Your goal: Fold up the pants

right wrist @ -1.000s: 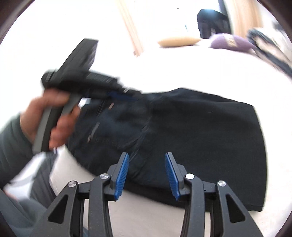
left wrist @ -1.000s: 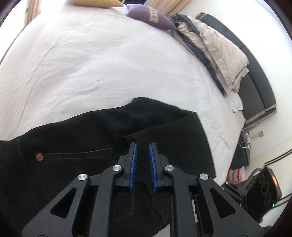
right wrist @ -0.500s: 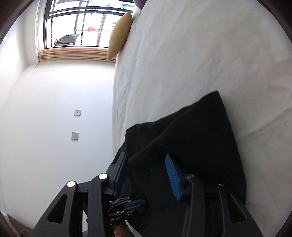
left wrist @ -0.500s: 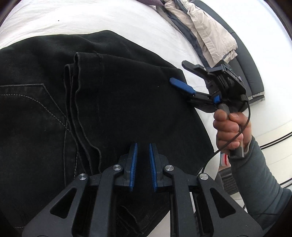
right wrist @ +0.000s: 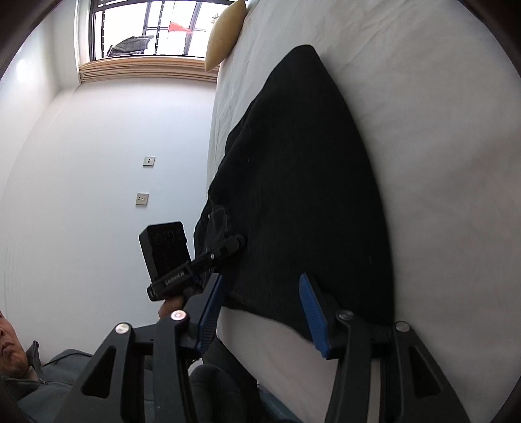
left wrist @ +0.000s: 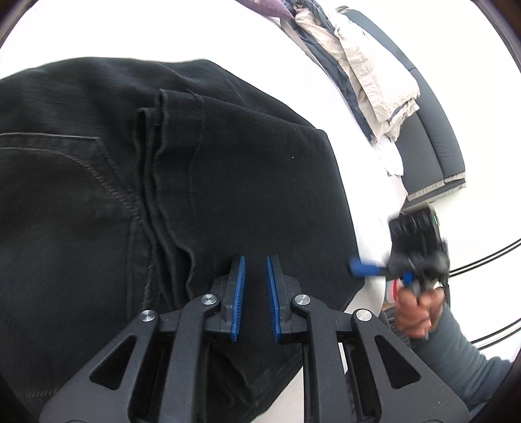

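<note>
Black pants (left wrist: 228,169) lie folded on the white bed (left wrist: 325,97), the leg part laid over the seat with its hem edges showing. My left gripper (left wrist: 255,270) hovers close above the folded pants, its jaws slightly apart and empty. My right gripper (left wrist: 358,270) shows at the pants' right edge, off the cloth. In the right wrist view the pants (right wrist: 302,182) stretch away along the bed edge, and my right gripper (right wrist: 260,293) is open and empty at their near edge. The left gripper (right wrist: 208,257) rests over the pants there.
A pile of beige and dark clothes (left wrist: 361,61) lies at the far right of the bed, beside a dark headboard (left wrist: 436,130). A tan pillow (right wrist: 224,35) lies under the window (right wrist: 146,29). A white wall (right wrist: 97,162) runs along the bed's left side.
My right gripper has pulled back from over the pants to their right edge. My left gripper has stayed low over the folded pants, with the view shifted slightly.
</note>
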{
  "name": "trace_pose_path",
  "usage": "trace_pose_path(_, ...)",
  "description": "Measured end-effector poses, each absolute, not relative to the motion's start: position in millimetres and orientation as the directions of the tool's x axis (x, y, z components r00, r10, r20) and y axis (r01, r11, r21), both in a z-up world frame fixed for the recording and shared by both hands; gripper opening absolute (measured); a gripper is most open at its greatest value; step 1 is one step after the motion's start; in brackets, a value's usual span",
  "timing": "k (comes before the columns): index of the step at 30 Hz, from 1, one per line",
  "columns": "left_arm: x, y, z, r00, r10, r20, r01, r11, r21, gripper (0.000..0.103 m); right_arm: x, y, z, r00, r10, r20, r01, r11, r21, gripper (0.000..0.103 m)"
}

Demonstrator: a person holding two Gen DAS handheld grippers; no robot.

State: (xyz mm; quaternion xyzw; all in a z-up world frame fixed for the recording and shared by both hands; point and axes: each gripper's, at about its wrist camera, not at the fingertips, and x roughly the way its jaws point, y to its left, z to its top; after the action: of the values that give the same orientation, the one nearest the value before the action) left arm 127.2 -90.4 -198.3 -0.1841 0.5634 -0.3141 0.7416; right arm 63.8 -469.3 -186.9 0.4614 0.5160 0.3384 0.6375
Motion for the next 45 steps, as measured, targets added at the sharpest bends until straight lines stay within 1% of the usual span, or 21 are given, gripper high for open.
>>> trace_pose_path(3,109.1,-65.7,-170.9,0.242,-0.660,-0.711,0.259,0.750,-0.608,0.013,29.2,-469.9,-170.1,0.271,0.891,-0.363,0.029,0.369,0.929,0.060)
trace_pose_path(7,69.5,-4.8,-139.7,0.403,-0.592,-0.698,0.212,0.802,-0.558,0.013,24.3,-452.6,-141.4,0.344,0.895,-0.284,-0.059,0.322,0.945,0.061)
trace_pose_path(9,46.8,32.5,-128.8,0.482,-0.537,-0.692,0.143,0.828,-0.542,0.014,40.1,-435.5,-133.7,0.350,0.901,-0.255,-0.095,0.305,0.947,0.061)
trace_pose_path(10,34.0,52.1,-125.6,0.523,-0.510,-0.683,0.103,0.833,-0.544,0.022,48.0,-429.5,-132.8,0.350,0.905,-0.242,-0.104,0.295,0.950,0.061)
trace_pose_path(11,20.5,71.3,-123.0,0.563,-0.486,-0.668,0.062,0.831,-0.552,0.051,57.1,-420.6,-132.9,0.350,0.907,-0.235,-0.105,0.288,0.952,0.061)
trace_pose_path(12,6.7,90.6,-121.6,0.603,-0.459,-0.652,0.014,0.823,-0.567,0.073,66.2,-411.2,-133.8,0.351,0.907,-0.231,-0.100,0.282,0.954,0.066)
trace_pose_path(13,-6.0,108.3,-121.2,0.642,-0.436,-0.630,-0.026,0.809,-0.587,0.103,74.7,-401.3,-135.4,0.354,0.906,-0.231,-0.091,0.279,0.956,0.075)
trace_pose_path(15,-24.1,140.0,-124.9,0.684,-0.408,-0.605,-0.085,0.778,-0.622,0.103,87.7,-391.0,-140.2,0.366,0.900,-0.238,-0.054,0.276,0.960,0.088)
trace_pose_path(17,-32.2,158.3,-133.4,0.667,-0.387,-0.637,-0.143,0.772,-0.619,0.103,98.1,-374.6,-144.8,0.366,0.902,-0.229,-0.029,0.257,0.966,0.088)
trace_pose_path(19,-42.4,174.2,-139.7,0.690,-0.398,-0.605,-0.177,0.718,-0.674,0.103,101.8,-365.1,-143.6,0.369,0.902,-0.222,-0.033,0.252,0.967,0.088)
trace_pose_path(21,-44.2,187.3,-142.7,0.695,-0.397,-0.599,-0.197,0.696,-0.690,0.103,107.5,-343.9,-136.7,0.365,0.910,-0.197,-0.059,0.234,0.971,0.088)
trace_pose_path(23,-41.9,190.6,-153.6,0.685,-0.420,-0.595,-0.211,0.667,-0.714,0.103,110.4,-332.9,-133.7,0.367,0.911,-0.187,-0.079,0.231,0.970,0.086)
trace_pose_path(25,-33.8,184.1,-169.1,0.675,-0.455,-0.581,-0.225,0.623,-0.749,0.102,113.3,-326.2,-135.1,0.361,0.913,-0.192,-0.079,0.235,0.969,0.078)
trace_pose_path(28,-25.0,185.7,-178.2,0.697,-0.464,-0.547,-0.229,0.578,-0.783,0.102,116.0,-318.4,-138.7,0.353,0.913,-0.203,-0.073,0.244,0.967,0.072)
trace_pose_path(31,-18.7,191.3,-182.9,0.719,-0.451,-0.529,-0.251,0.541,-0.803,0.101,116.4,-314.0,-140.3,0.344,0.915,-0.208,-0.074,0.248,0.966,0.072)
trace_pose_path(33,-14.0,191.2,-187.9,0.731,-0.450,-0.513,-0.264,0.506,-0.821,0.094,115.8,-313.7,-142.2,0.343,0.916,-0.210,-0.072,0.248,0.966,0.071)
trace_pose_path(35,-6.8,187.7,-192.0,0.712,-0.475,-0.518,-0.273,0.493,-0.826,0.066,115.3,-313.2,-144.4,0.343,0.916,-0.209,-0.065,0.245,0.967,0.071)
trace_pose_path(36,-2.4,184.4,-196.5,0.708,-0.475,-0.522,-0.290,0.479,-0.828,0.059,115.0,-313.4,-145.5,0.341,0.916,-0.212,-0.061,0.246,0.967,0.071)
trace_pose_path(38,2.0,186.1,-210.9,0.695,-0.478,-0.537,-0.338,0.441,-0.831,0.027,114.8,-312.1,-147.2,0.337,0.915,-0.221,-0.056,0.253,0.966,0.071)
trace_pose_path(42,0.9,199.4,-228.7,0.700,-0.504,-0.506,-0.380,0.337,-0.861,0.018,114.1,-312.9,-148.4,0.334,0.916,-0.224,-0.054,0.256,0.965,0.071)
trace_pose_path(45,1.7,201.2,-228.0,0.700,-0.499,-0.510,-0.376,0.349,-0.858,0.013,116.6,-312.0,-152.9,0.318,0.907,-0.278,-0.031,0.303,0.953,0.071)
